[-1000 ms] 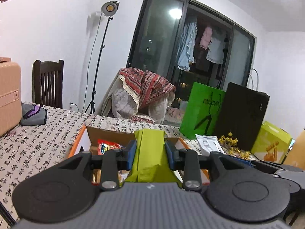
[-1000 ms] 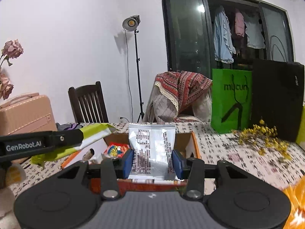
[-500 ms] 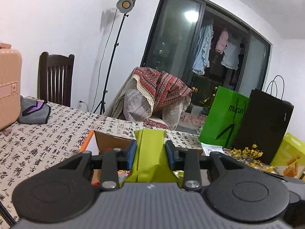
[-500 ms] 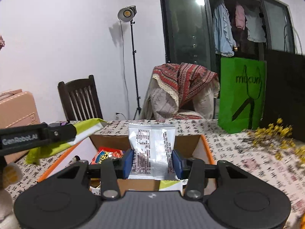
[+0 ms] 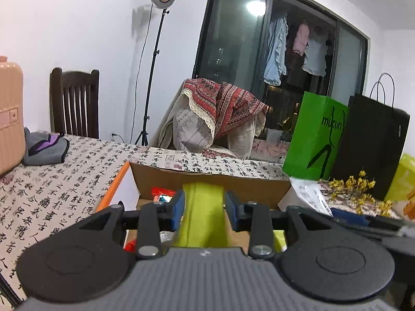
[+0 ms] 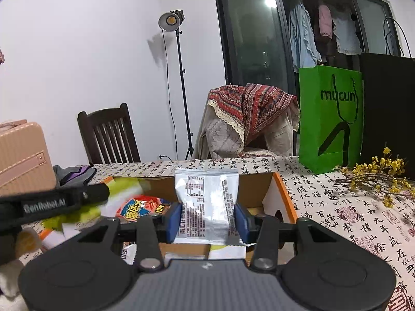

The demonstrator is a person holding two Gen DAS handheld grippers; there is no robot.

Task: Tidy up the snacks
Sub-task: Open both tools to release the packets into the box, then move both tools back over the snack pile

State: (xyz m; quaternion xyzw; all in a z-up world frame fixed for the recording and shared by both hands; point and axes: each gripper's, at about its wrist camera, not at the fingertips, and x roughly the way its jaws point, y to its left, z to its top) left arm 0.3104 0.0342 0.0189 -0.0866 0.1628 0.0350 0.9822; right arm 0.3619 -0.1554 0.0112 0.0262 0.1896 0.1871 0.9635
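Observation:
An open cardboard box (image 5: 207,180) with an orange rim (image 6: 285,197) sits on the patterned tablecloth, with a red snack packet (image 6: 140,207) and other packets inside. My left gripper (image 5: 205,207) hovers over the box and its jaws are opening. The green snack packet (image 5: 203,215) between them looks blurred, with slim gaps beside the pads. In the right wrist view the left gripper (image 6: 98,194) shows at the left with the green snack packet (image 6: 124,188) smeared beside it. My right gripper (image 6: 207,219) holds a silver snack packet (image 6: 207,199) upright over the box. Its jaws are starting to open, pads still touching.
A pink suitcase (image 5: 10,119) and a grey-purple pouch (image 5: 46,150) lie at the table's left. A green paper bag (image 6: 329,119), a black bag (image 5: 373,145) and dried yellow flowers (image 6: 376,176) occupy the right. A wooden chair (image 6: 109,134) and a draped chair (image 5: 220,119) stand behind.
Both grippers have come forward and down over the box. The left jaws have parted from the green packet, which now looks blurred. The silver packet stays between the right pads.

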